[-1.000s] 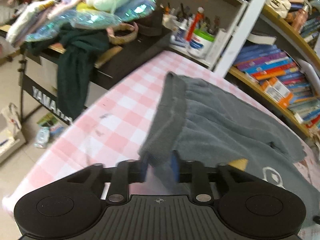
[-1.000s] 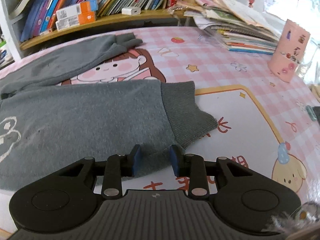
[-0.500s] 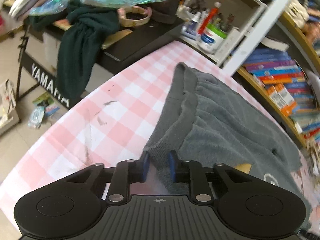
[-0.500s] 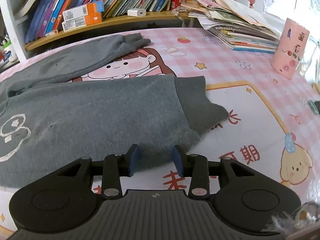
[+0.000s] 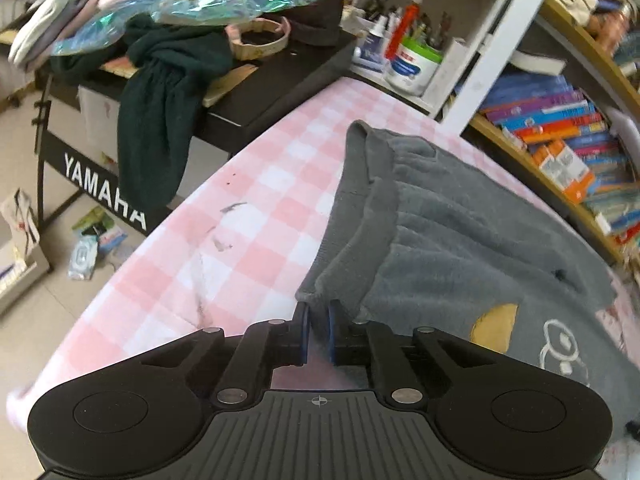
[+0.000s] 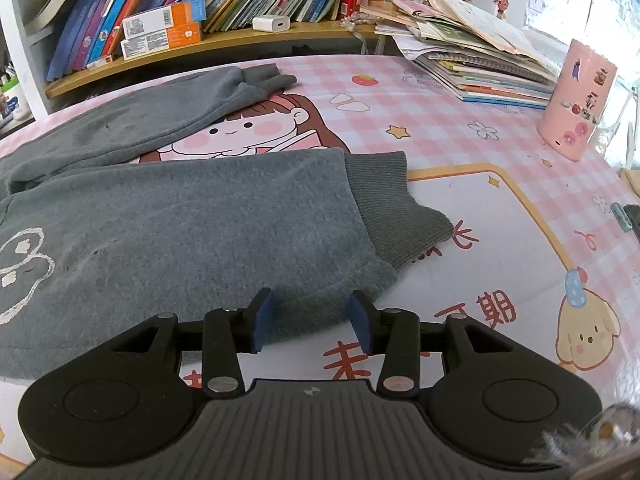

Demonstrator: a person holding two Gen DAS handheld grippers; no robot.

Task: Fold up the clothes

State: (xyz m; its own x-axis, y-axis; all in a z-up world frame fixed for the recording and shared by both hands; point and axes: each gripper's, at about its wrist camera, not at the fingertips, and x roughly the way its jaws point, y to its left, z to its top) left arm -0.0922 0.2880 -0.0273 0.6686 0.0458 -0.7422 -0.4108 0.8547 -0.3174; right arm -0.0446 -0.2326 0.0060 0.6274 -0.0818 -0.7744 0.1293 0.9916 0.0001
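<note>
While both ends of the grey trousers (image 5: 460, 240) lie flat on the table (image 5: 248, 240), the grasp for the first fold is half made.
Left wrist view: left gripper (image 5: 316, 330) pinches the waistband corner near the table's edge. Right wrist view: right gripper (image 6: 312, 320), jaws just opening, straddles the cuff hem unpressed; it likely must close next.

I count one grey fleece sweatshirt (image 6: 192, 216) — two ribbed cuffs visible, one pink sticker-covered cup (image 6: 576, 100), two orange-and-white boxes (image 6: 164, 28), one white charger block (image 6: 271, 23) — and my two black grippers.
</note>
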